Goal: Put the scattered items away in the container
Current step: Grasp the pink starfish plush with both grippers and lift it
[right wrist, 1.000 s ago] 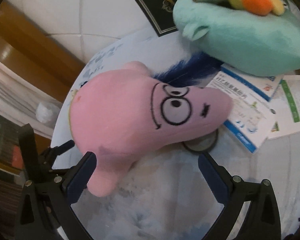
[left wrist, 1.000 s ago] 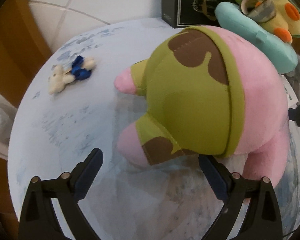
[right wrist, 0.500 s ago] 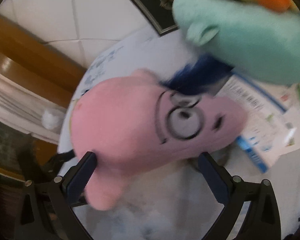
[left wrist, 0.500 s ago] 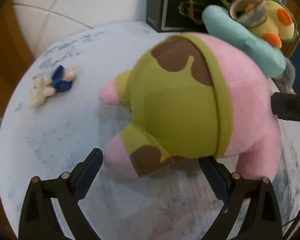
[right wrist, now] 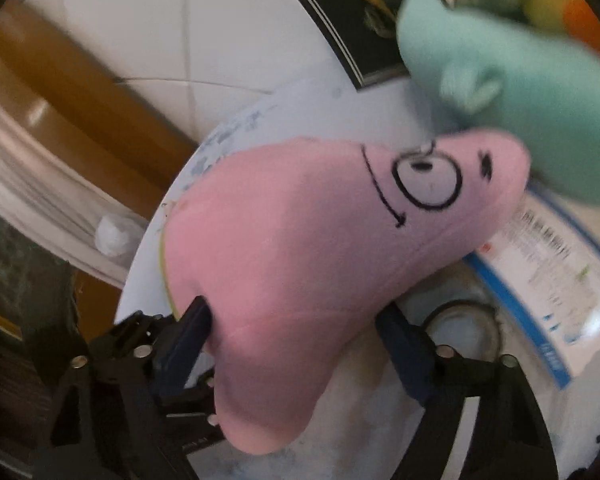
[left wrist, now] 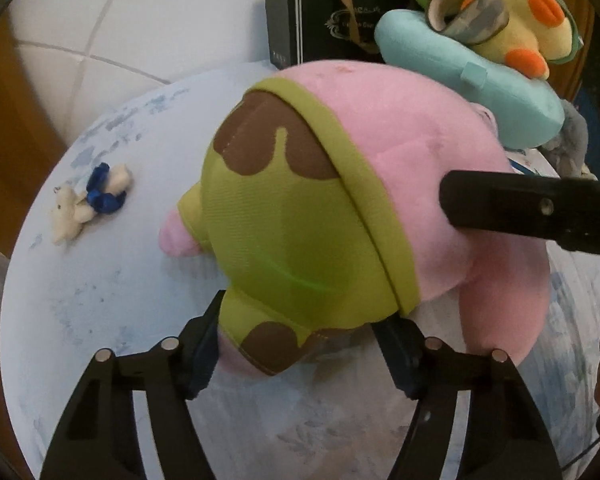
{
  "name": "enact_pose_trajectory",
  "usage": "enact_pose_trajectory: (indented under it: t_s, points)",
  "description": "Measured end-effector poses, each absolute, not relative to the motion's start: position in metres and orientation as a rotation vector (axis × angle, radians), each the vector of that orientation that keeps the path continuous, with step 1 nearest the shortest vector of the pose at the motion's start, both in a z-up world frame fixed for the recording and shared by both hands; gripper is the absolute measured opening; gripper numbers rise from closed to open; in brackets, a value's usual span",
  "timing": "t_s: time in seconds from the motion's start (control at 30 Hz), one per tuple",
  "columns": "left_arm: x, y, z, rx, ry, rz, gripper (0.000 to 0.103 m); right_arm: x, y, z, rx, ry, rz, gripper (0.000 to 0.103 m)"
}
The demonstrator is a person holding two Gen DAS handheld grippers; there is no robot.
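- Closing from both ends, the left gripper (left wrist: 300,344) has its jaws narrowing around the green-shorted leg of the pink starfish plush (left wrist: 340,208), and the right gripper (right wrist: 296,332) is narrowing on the plush's pink body near an arm; in each view the dark pads look pressed into the fabric.
- The plush lies on the round table (left wrist: 100,300), its pointed head up against the teal plush (left wrist: 480,80) that has a yellow duck toy (left wrist: 540,28) on top.
- Risk: a soft toy squashes under the pads, so either hold may take only fabric and slip once lifted.
- Risk: two hands pulling unevenly could twist the toy or tug one end free.
- Risk: lifting the head could drag the teal plush, tipping the duck and the tape roll (left wrist: 464,12) perched there.
- No container is identifiable in either view; the black box (left wrist: 320,20) at the far edge is unclear.
- The table is pale with a faded blue pattern; a small bear charm (left wrist: 88,204) lies well apart, and papers (right wrist: 540,264) sit by the head.
- Beyond are white floor tiles and brown wood.
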State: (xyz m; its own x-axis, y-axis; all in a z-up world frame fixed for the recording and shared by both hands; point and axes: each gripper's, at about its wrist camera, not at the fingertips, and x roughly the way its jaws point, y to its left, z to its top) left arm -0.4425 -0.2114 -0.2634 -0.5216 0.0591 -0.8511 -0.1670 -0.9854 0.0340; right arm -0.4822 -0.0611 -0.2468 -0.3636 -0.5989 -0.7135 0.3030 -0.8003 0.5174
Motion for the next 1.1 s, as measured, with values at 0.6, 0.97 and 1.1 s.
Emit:
enact_pose_trajectory:
  t_s: [0.6, 0.97, 1.1]
  points:
    - [-0.37, -0.191, -0.237, -1.481, 0.162, 2.531, 0.05, -0.407, -0.019, -0.235, 1.424, -0.267, -2.184, 0.04]
    - [-0.394, -0.244, -0.204, -1.481, 0.1, 2.739, 0.095, -0.406, 0.007, -0.248, 1.519, -0.152, -2.219, 0.04]
    - [-0.402, -0.239, -0.212, -1.492, 0.083, 2.666, 0.095, -0.423, 0.04, -0.254, 1.585, -0.071, -2.332, 0.035]
